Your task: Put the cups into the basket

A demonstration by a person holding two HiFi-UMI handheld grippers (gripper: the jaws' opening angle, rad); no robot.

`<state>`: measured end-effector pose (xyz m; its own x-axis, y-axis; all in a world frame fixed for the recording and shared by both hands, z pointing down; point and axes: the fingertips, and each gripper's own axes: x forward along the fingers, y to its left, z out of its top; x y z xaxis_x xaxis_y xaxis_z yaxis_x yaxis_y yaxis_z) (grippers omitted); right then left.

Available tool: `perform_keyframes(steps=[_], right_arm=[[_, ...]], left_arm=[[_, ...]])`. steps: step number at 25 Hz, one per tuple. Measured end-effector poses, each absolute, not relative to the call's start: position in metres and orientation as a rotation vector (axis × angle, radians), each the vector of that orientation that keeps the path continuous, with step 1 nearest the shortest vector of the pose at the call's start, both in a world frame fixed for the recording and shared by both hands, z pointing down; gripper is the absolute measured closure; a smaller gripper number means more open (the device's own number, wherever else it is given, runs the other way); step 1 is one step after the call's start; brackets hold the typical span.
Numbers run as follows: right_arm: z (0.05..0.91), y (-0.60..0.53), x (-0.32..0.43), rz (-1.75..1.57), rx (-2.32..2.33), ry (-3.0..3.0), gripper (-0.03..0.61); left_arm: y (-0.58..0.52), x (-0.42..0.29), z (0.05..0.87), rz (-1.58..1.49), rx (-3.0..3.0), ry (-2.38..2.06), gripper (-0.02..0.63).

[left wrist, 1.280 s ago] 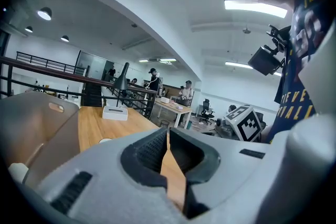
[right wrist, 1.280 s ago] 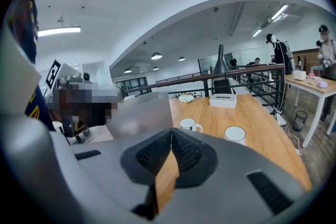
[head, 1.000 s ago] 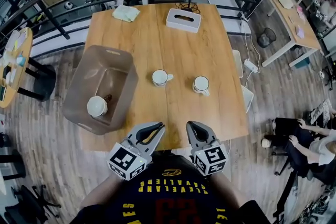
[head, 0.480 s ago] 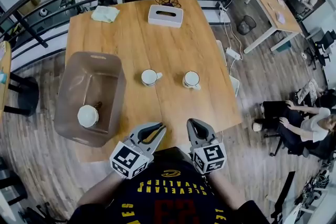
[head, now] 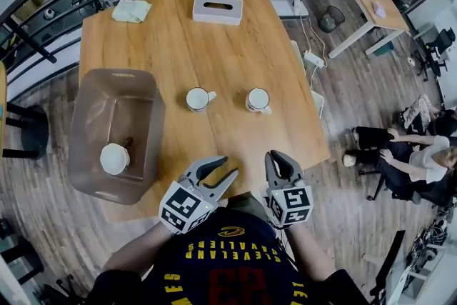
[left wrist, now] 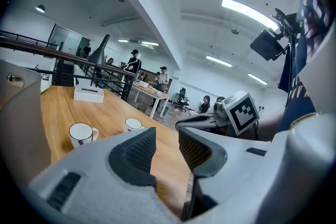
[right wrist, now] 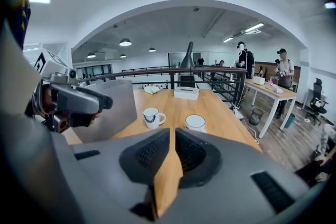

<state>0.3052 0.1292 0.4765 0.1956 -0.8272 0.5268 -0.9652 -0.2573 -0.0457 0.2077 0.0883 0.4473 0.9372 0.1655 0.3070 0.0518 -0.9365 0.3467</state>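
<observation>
With one white ceramic cup [head: 114, 158] in the translucent grey plastic basket [head: 151, 126] and two like cups [head: 197, 98] on the wooden tabletop [head: 178, 39] beside that basket, the empty left claw [head: 230, 166] had just been opening partway, the right claw [head: 277, 156] closed on nothing, seemingly before a reach to the nearer cup.

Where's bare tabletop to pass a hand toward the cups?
Free: the wooden table between the white tissue box and the two white cups, and the strip from the cups to the near edge. Crowded: the left side, filled by the translucent grey basket holding a third white cup.
</observation>
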Motion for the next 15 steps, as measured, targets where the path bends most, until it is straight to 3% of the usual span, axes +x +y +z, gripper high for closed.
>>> perform_keyframes(steps=[5, 15], right_arm=[[0.501, 0.119, 0.328, 0.727, 2.079, -1.741, 0.479], [0.558, 0.084, 0.391, 0.726, 1.839, -1.812, 0.460]], left_arm=[[0.077, 0.228, 0.465, 0.521, 2.730, 0.057, 0.477], [0.052, 0.292, 0.511, 0.657, 2.731, -0.146, 0.463]])
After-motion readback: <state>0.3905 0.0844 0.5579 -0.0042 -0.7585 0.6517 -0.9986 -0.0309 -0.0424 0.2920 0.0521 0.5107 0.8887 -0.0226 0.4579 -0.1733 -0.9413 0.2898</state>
